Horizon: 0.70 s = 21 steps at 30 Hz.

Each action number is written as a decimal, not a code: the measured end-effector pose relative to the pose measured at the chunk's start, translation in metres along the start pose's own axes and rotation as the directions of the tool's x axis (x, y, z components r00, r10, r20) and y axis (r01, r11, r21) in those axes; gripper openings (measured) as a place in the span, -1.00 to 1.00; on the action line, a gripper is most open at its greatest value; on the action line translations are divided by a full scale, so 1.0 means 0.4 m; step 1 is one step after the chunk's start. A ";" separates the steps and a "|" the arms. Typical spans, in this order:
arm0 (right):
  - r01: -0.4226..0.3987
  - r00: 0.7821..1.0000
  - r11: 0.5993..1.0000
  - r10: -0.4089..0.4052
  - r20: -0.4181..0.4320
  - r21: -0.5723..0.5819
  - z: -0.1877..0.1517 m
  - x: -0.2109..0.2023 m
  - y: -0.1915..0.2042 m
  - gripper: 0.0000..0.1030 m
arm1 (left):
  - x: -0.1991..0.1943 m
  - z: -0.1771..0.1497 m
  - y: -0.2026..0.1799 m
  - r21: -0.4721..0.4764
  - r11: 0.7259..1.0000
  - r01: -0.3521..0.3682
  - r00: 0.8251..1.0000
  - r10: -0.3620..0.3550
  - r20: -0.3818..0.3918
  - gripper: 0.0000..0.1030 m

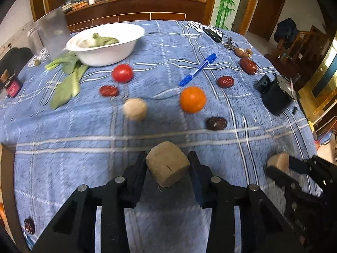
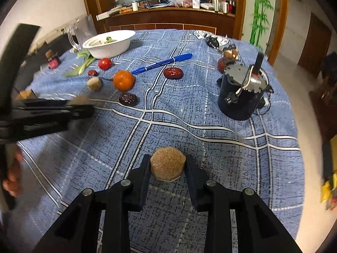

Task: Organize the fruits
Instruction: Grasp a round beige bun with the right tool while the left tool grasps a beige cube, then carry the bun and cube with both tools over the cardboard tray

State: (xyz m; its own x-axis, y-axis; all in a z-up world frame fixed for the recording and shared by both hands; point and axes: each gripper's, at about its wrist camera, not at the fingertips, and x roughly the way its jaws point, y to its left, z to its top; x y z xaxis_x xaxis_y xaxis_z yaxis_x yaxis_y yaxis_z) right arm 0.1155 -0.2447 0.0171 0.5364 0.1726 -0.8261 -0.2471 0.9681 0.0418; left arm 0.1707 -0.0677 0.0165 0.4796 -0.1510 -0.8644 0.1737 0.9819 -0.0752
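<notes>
My left gripper point(image 1: 167, 158) is shut on a tan cork-like lump point(image 1: 168, 168), held just above the blue checked cloth point(image 1: 84, 168). My right gripper point(image 2: 167, 160) is shut on a second tan lump point(image 2: 167, 166); in the left wrist view it shows at the right edge with that lump point(image 1: 278, 161). On the cloth beyond lie an orange point(image 1: 192, 99), a red tomato point(image 1: 122, 73), a third tan lump point(image 1: 135, 108) and several red dates, one dark point(image 1: 216, 123), one near the marker point(image 1: 225, 81).
A white bowl point(image 1: 126, 48) holding greens stands far left, with leafy stalks point(image 1: 67, 84) beside it and a glass mug point(image 1: 50, 35) behind. A blue marker point(image 1: 198, 69) lies mid-table. A black motor can point(image 2: 242, 92) stands right. A person's hand point(image 2: 12, 175) shows at the left edge.
</notes>
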 end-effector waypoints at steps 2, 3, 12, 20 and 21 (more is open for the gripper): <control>0.013 1.000 1.000 -0.013 0.003 -0.004 -0.005 -0.013 0.010 -0.35 | -0.034 -0.024 0.025 -0.002 1.000 0.002 1.000 -0.002 0.004 -0.27; 0.014 1.000 1.000 -0.014 0.007 -0.002 -0.006 -0.024 0.014 -0.35 | -0.050 -0.036 0.035 -0.005 1.000 0.002 1.000 -0.002 0.009 -0.27; 0.009 0.998 1.000 -0.010 0.065 0.017 -0.055 -0.157 0.085 -0.34 | -0.186 -0.222 0.122 -0.023 1.000 -0.002 1.000 0.002 0.011 -0.27; -0.003 0.999 0.999 0.001 0.047 0.039 -0.114 -0.198 0.194 -0.34 | -0.321 -0.322 0.201 -0.030 1.000 -0.003 0.997 0.005 0.071 -0.26; -0.007 0.999 0.999 0.006 0.044 0.037 -0.116 -0.197 0.209 -0.34 | -0.338 -0.328 0.213 -0.032 0.999 -0.003 0.996 0.005 0.084 -0.26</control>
State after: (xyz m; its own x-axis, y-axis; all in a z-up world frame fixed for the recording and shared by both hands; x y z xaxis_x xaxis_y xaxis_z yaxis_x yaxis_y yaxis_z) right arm 0.0152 -0.1859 0.0598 0.5698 0.1859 -0.8004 -0.2211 0.9728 0.0686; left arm 0.0076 0.0513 0.0618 0.5507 -0.1548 -0.8202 0.1445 0.9855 -0.0889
